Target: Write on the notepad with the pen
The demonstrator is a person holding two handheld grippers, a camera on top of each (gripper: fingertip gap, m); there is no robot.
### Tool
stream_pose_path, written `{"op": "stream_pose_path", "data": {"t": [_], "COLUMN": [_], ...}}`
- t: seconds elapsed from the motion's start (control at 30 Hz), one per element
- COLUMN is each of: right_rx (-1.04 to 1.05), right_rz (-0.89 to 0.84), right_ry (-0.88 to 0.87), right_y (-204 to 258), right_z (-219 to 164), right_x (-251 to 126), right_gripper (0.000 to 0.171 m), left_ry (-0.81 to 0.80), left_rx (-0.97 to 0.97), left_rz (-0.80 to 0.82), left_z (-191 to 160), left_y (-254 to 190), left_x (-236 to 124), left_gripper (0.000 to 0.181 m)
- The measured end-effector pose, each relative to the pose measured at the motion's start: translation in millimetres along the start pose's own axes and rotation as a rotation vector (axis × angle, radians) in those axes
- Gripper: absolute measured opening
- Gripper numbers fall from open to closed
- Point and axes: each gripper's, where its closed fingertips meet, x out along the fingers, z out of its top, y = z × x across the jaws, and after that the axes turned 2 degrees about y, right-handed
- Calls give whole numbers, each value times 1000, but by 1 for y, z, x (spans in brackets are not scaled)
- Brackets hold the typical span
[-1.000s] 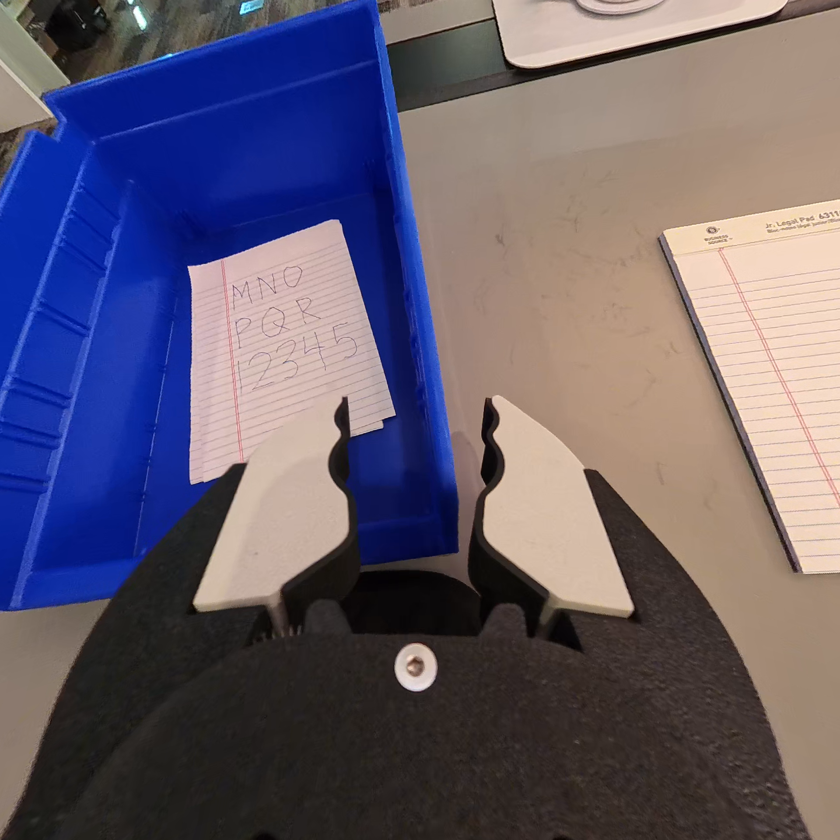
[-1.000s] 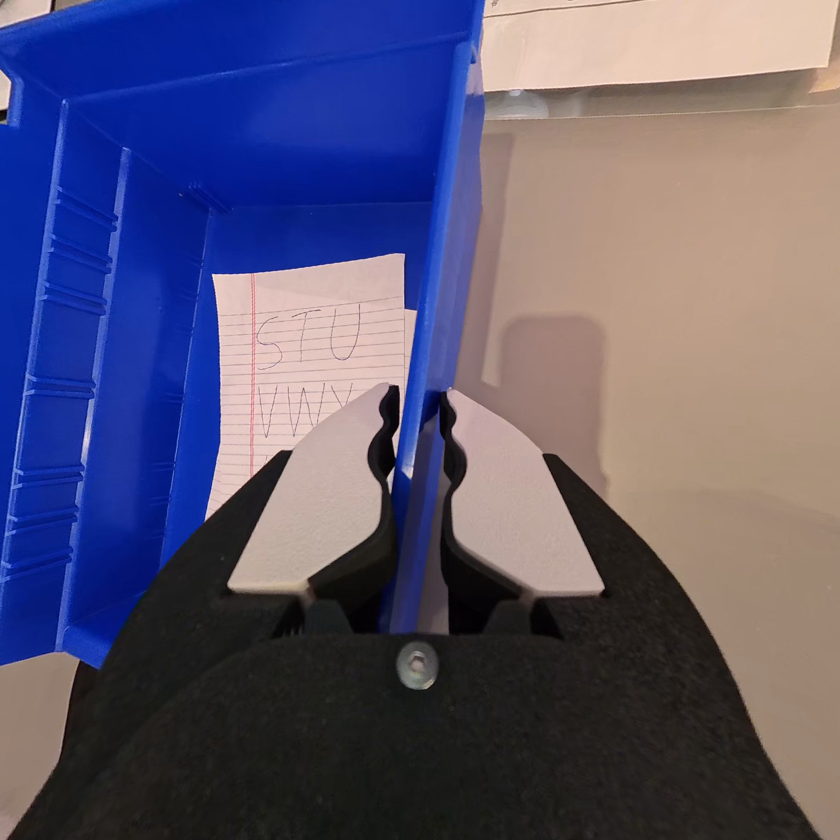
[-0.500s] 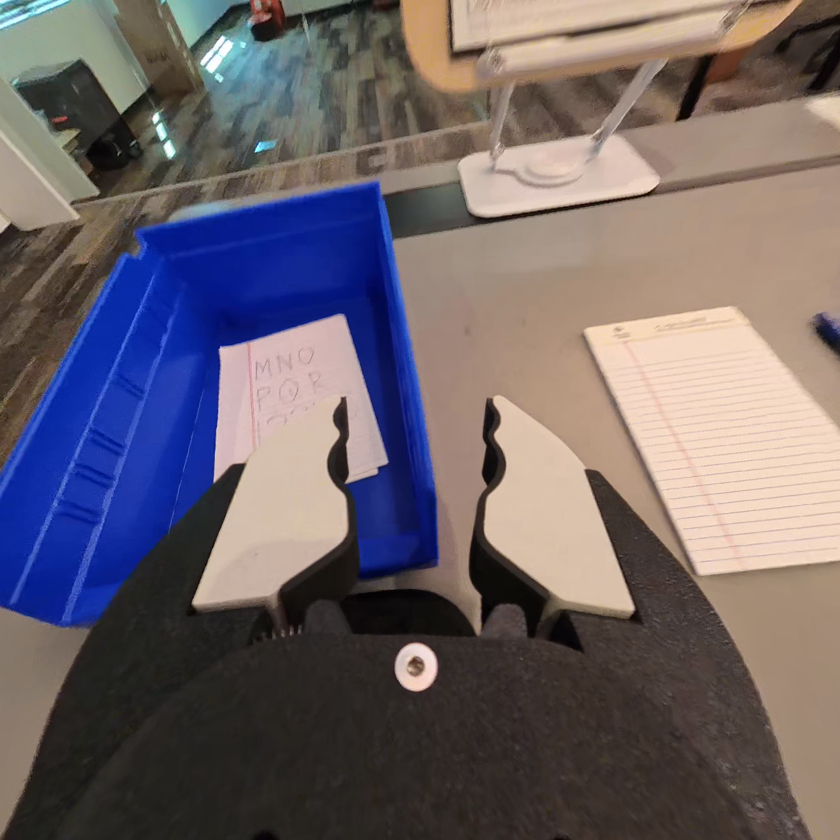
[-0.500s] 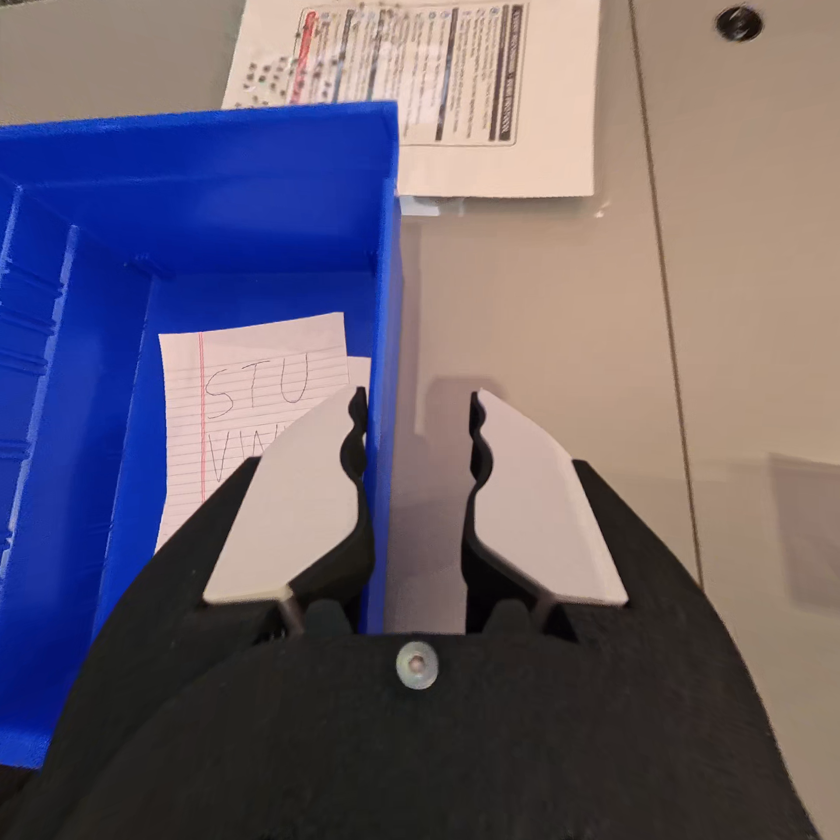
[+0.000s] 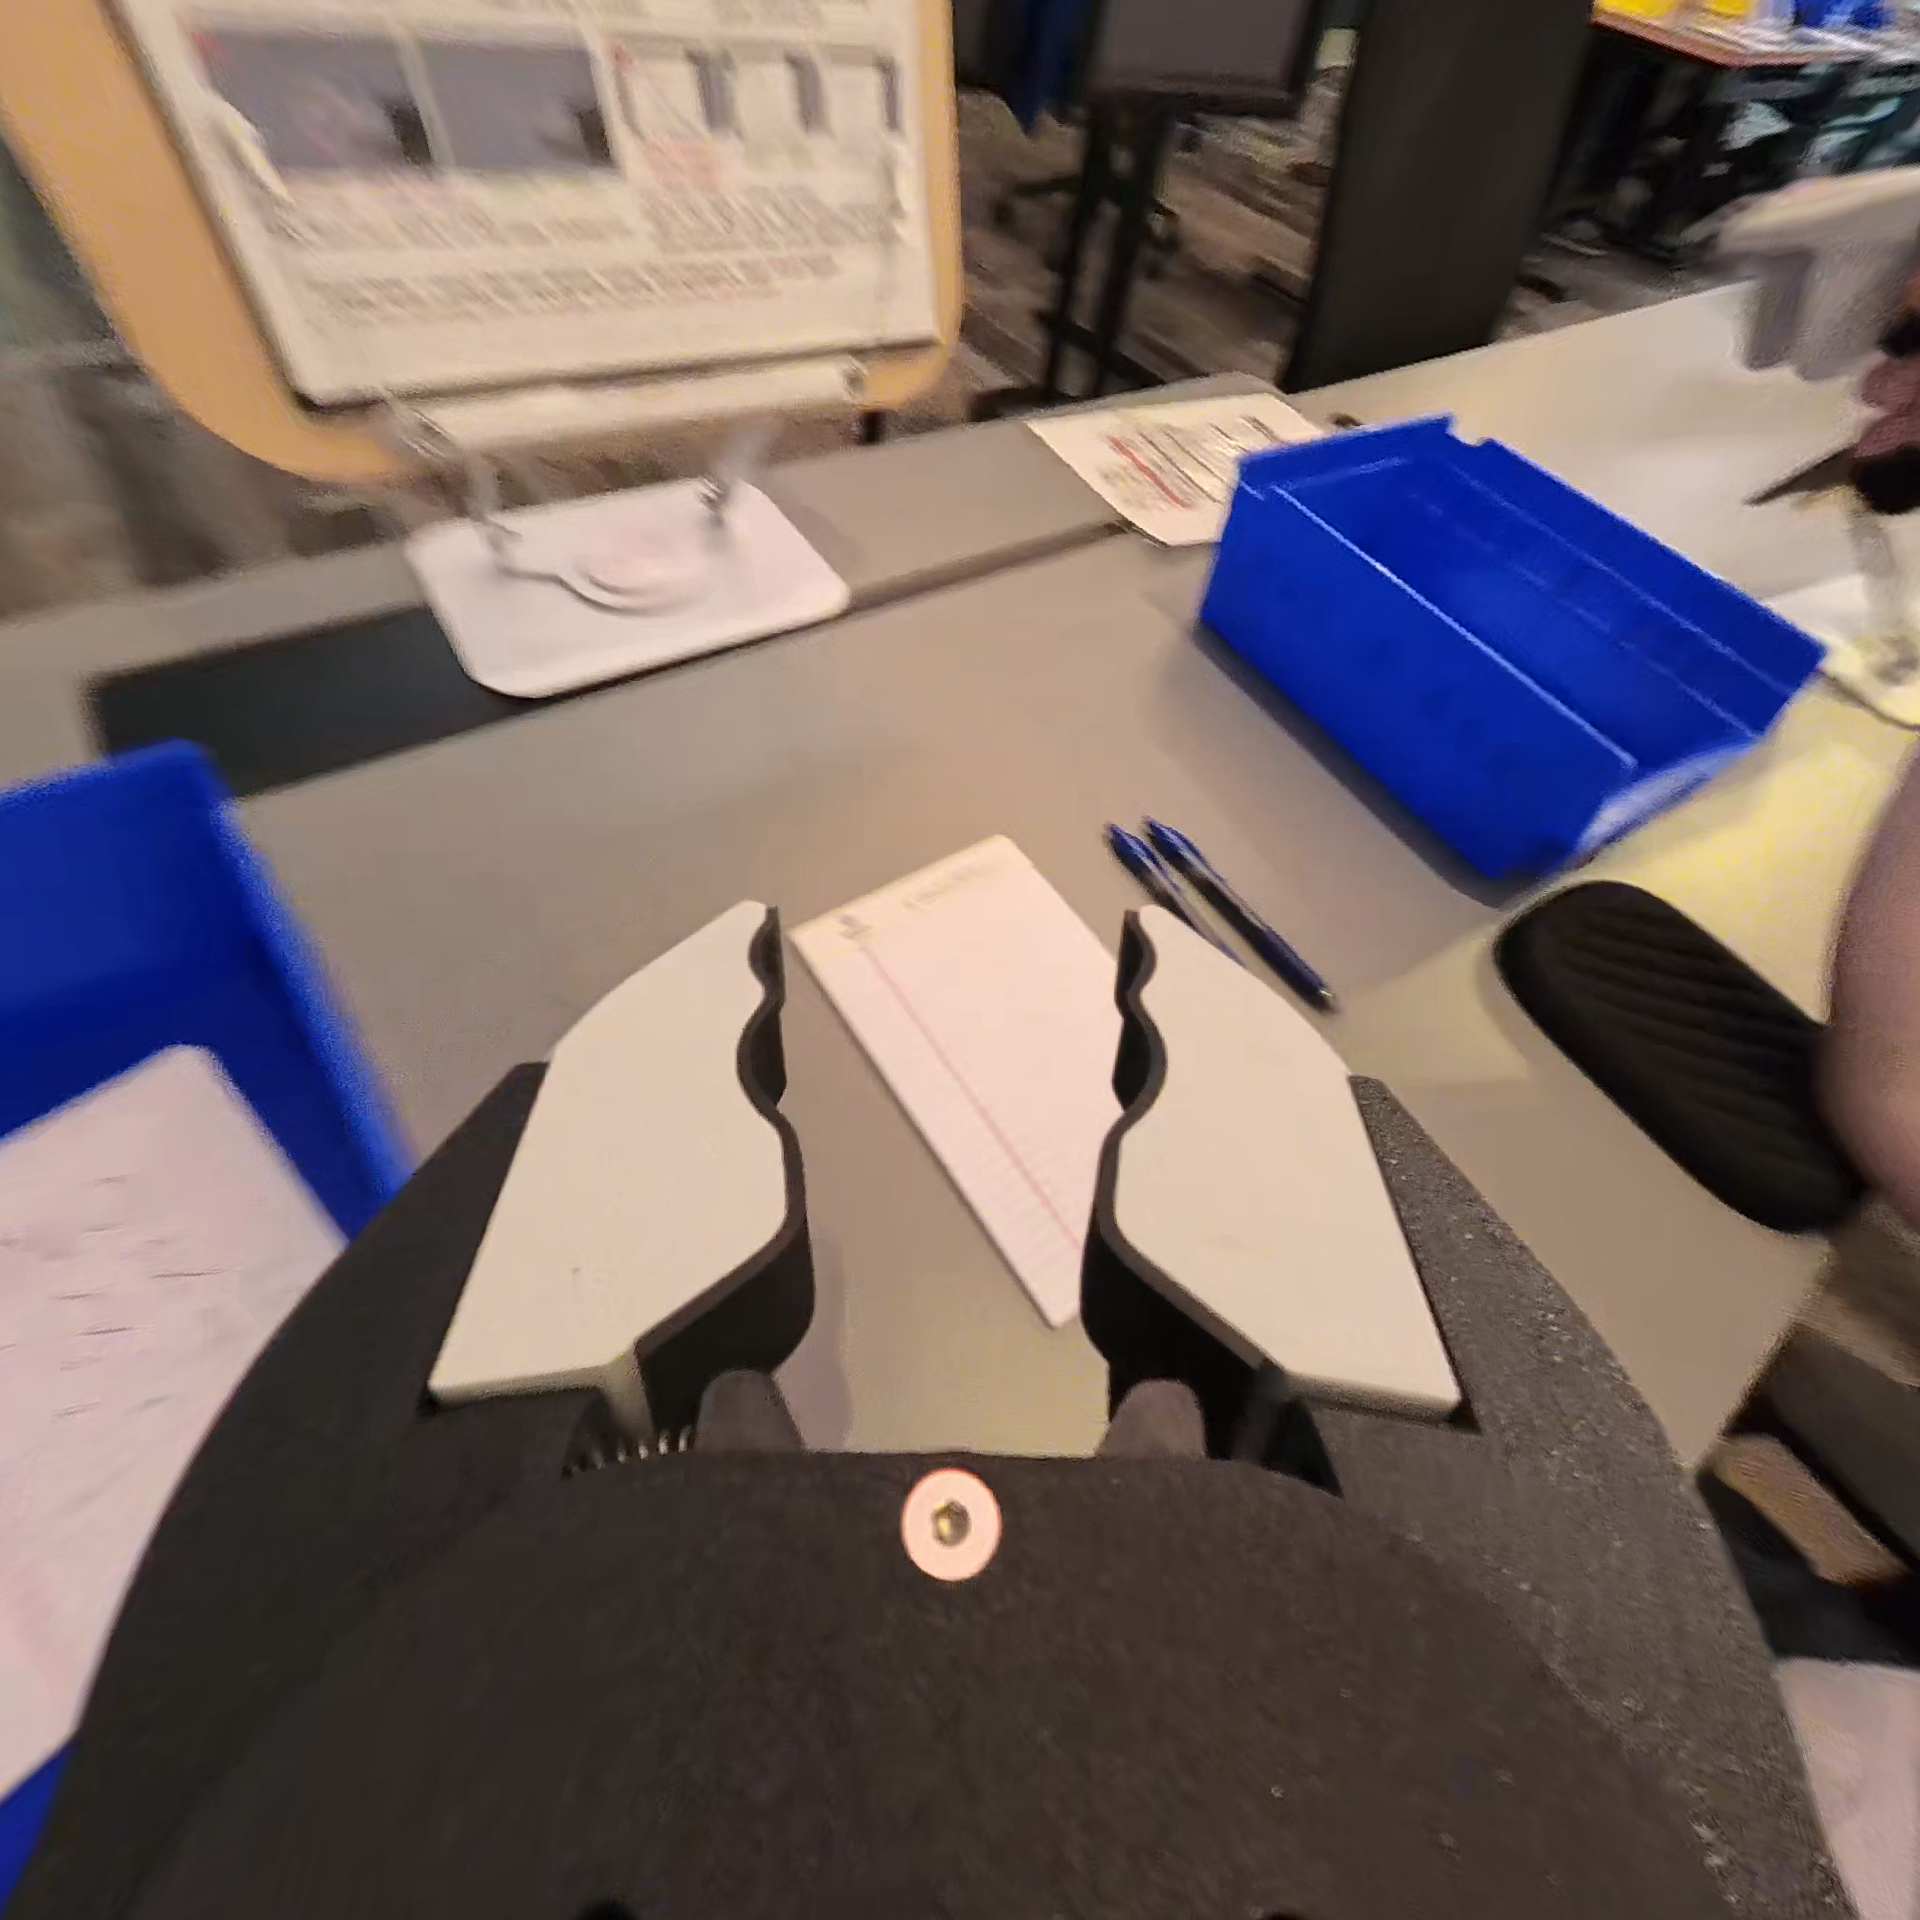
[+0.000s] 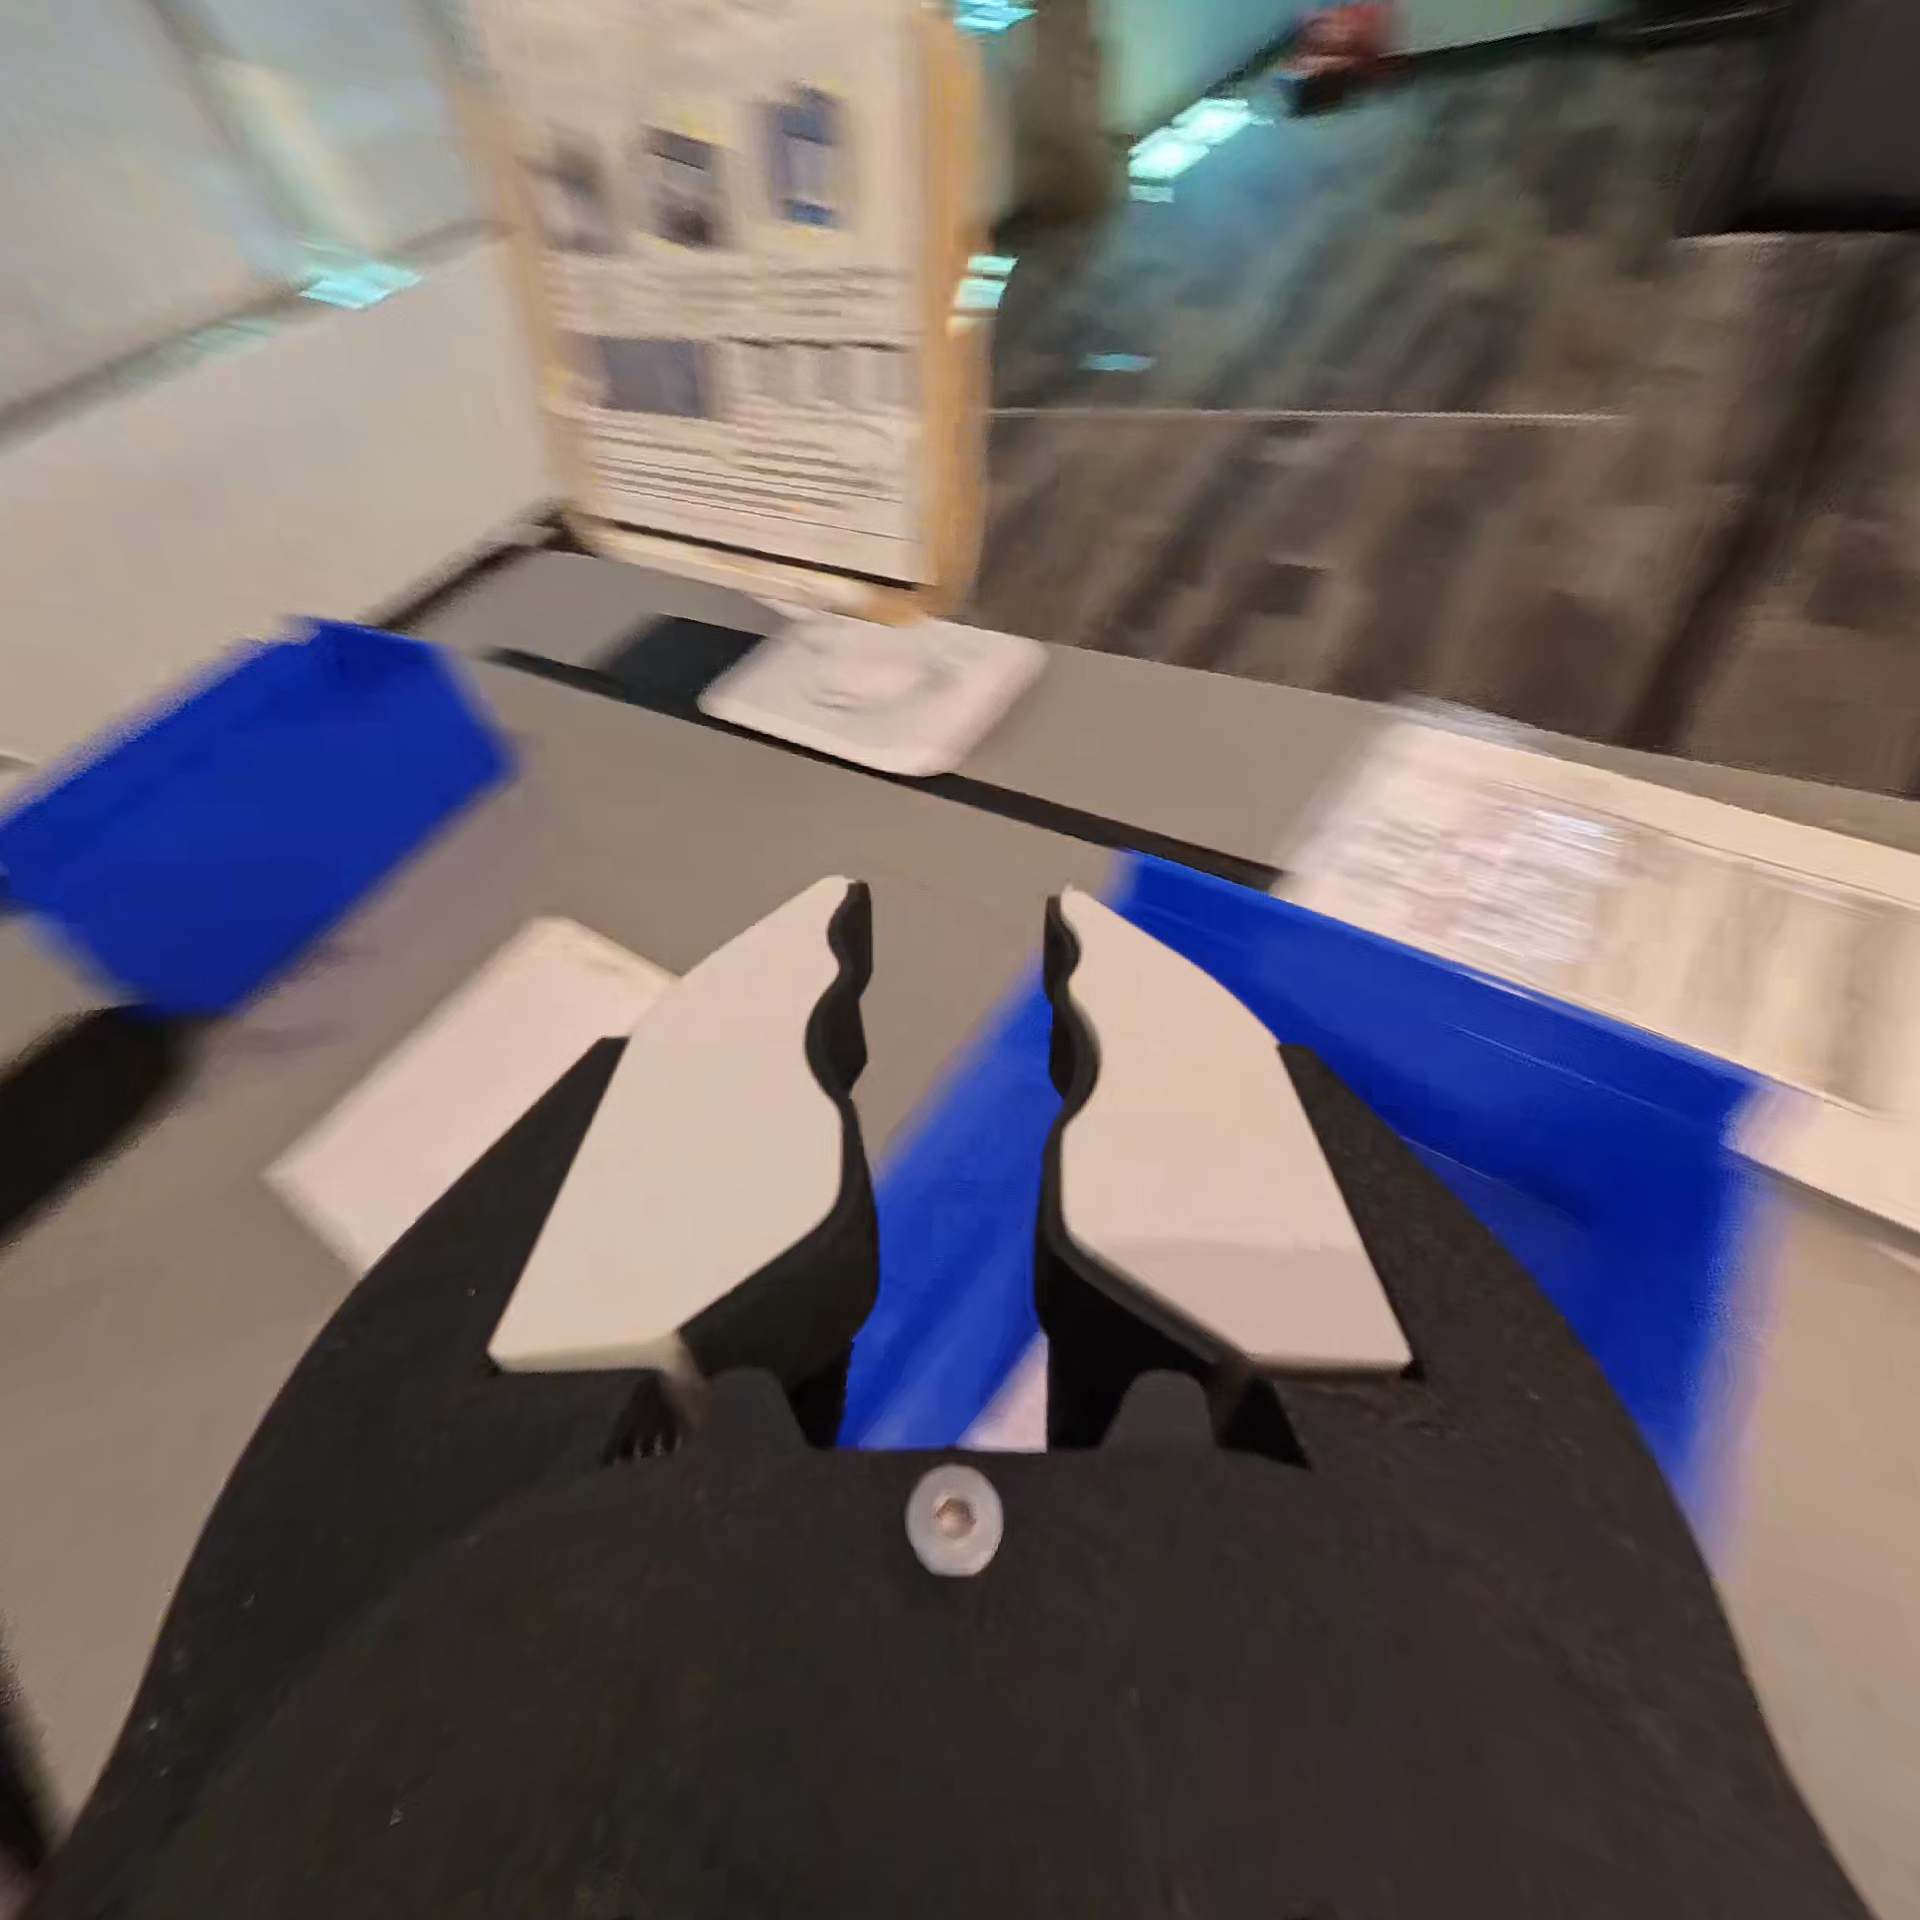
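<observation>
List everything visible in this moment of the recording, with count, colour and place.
notepad: 1, white, lined, table centre
pens: 2, blue, side by side, right of the notepad
bins: 2, blue, one far right, one near left holding a written sheet
stand: 1, white base, carries a printed board, table's far edge
printed sheet: 1, white, behind the right bin
table: 1, grey
left tool: open, empty
right tool: open, empty
</observation>
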Motion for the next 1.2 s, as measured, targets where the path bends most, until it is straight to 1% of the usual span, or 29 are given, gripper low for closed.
{"op": "stream_pose_path", "data": {"t": [0.1,0.13,0.17,0.2,0.27,0.33,0.4,0.47,0.53,0.63,0.67,0.7,0.8,0.83,0.93,1.0,1.03,1.07,1.1,1.2], "right_rx": [55,51,19,-43,-233,-432,-523,-531,-517,-496,-484,-467,-400,-393,-406,-450,-464,-454,-441,-405], "right_rz": [421,525,593,627,642,638,691,685,690,691,701,710,748,755,802,813,823,846,865,886], "right_ry": [18,52,92,130,234,359,512,698,842,942,961,968,961,963,965,996,1008,1005,1010,1018], "right_y": [97,124,147,167,197,215,229,224,215,201,197,194,189,187,184,179,177,179,181,185], "right_z": [8,5,-2,-11,-42,-73,-102,-129,-151,-172,-176,-179,-179,-179,-183,-192,-196,-197,-197,-196], "right_x": [44,59,76,93,126,156,179,203,220,236,239,242,251,253,257,258,258,257,255,252], "right_gripper": [33,33,31,31,33,34,37,39,39,41,43,44,49,50,50,50,46,46,48,56], "left_ry": [65,103,141,178,231,260,275,295,324,371,387,374,361,350,338,335,331,325,323,324], "left_rx": [-47,-36,-14,15,87,185,289,344,344,336,329,308,236,232,246,266,277,286,292,295], "left_rz": [-87,-88,-82,-78,-66,-46,-11,-6,-39,-76,-86,-103,-142,-139,-148,-145,-142,-138,-137,-137], "left_z": [-42,-59,-76,-91,-115,-131,-139,-146,-154,-169,-175,-175,-177,-176,-176,-177,-177,-177,-177,-177], "left_y": [-16,-18,-20,-23,-30,-38,-44,-51,-61,-66,-67,-69,-71,-69,-66,-66,-66,-67,-67,-67], "left_x": [27,37,47,56,70,79,87,98,107,117,118,119,121,122,121,120,120,120,120,120], "left_gripper": [57,57,58,58,59,59,58,56,56,52,51,46,39,34,27,20,19,19,15,14]}}
